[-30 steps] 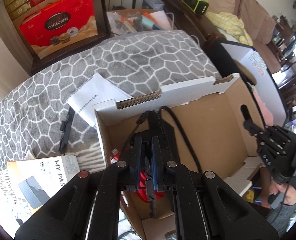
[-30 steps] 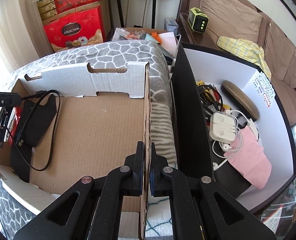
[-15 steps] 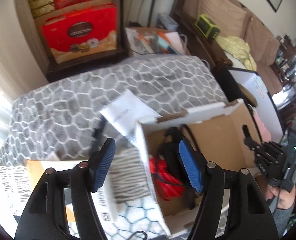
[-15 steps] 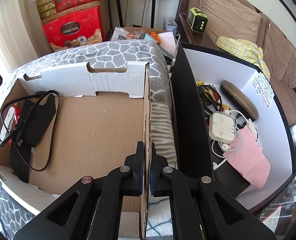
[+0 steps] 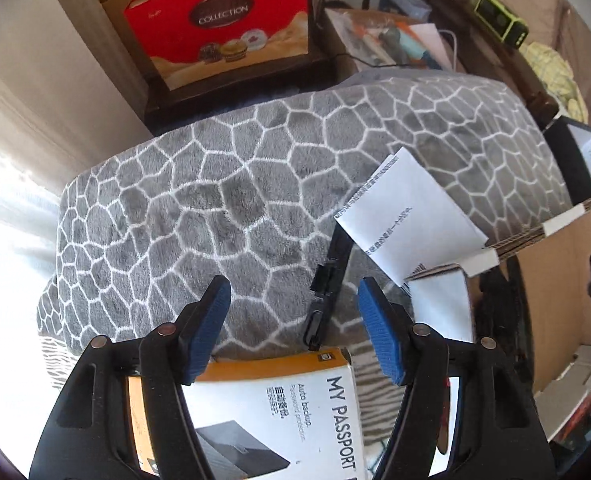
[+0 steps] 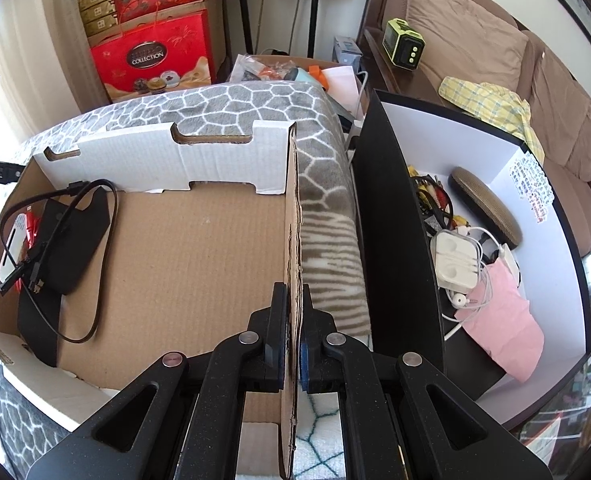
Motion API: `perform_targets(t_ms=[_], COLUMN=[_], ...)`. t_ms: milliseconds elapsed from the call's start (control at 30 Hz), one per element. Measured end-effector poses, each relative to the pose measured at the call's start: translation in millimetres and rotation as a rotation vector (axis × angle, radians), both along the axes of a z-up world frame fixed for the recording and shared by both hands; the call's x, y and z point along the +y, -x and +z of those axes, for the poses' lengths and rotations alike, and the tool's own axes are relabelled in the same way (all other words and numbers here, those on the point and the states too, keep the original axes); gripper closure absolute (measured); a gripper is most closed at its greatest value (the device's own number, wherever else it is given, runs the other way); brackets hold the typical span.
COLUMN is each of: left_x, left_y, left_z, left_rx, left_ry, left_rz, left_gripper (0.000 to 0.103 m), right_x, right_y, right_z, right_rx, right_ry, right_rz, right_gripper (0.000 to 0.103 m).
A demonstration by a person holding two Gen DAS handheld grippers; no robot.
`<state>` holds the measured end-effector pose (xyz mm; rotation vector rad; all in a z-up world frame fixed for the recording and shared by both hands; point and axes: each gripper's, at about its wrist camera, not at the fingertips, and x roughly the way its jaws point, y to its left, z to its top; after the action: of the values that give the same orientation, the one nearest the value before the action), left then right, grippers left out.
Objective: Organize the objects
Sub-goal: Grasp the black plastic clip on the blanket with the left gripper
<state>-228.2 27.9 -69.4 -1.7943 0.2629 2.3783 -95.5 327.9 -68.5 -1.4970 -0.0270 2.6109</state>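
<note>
The left gripper (image 5: 293, 312) hangs over the grey patterned blanket (image 5: 223, 200) with its blue pads (image 5: 379, 340) spread wide and nothing between them; the jaws have just been opening. Directly below it lies a white and orange box (image 5: 295, 404) printed "MY PASSPORT", flat on the blanket. Just past the pads, nearer the right one, a slim black strip (image 5: 329, 280) lies on the blanket, its far end tucked under a white sheet of paper (image 5: 407, 216). That paper leans against the near corner of the cardboard box (image 5: 555, 280).

The right gripper (image 6: 294, 332) is clamped tight on the upright side wall of the cardboard box (image 6: 293, 240). Inside the box, at its far left end, sit a black pouch (image 6: 69, 240) with a black cable (image 6: 103, 260) looped over it. Beyond the blanket stands a red gift bag (image 5: 219, 20).
</note>
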Motion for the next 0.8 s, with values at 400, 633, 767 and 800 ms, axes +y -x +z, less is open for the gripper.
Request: perform_targets(t_ms=[400, 633, 767, 800], left_x=[24.8, 26.1, 12.8, 8.5], left_y=[7.8, 4.1, 7.8, 7.8], left_z=[-30.2, -23.9, -15.5, -11.2], left_rx=[-0.046, -0.029, -0.025, -0.015], left_ry=[0.075, 0.027, -0.043, -0.055], left_rz=[-0.058, -0.073, -0.022, -0.006], left_gripper=[0.056, 0.084, 0.093, 0.093], right_x=[1.0, 1.6, 2.8, 2.5], right_y=[0.0, -0.1, -0.2, -0.3], right_z=[-1.2, -1.2, -3.4, -4.2], right_rx=[-0.008, -0.010, -0.017, -0.019], right_ry=[-0.002, 0.001, 0.013, 0.013], right_rz=[-0.001, -0.003, -0.004, -0.004], right_gripper=[0.099, 0.099, 0.099, 0.099])
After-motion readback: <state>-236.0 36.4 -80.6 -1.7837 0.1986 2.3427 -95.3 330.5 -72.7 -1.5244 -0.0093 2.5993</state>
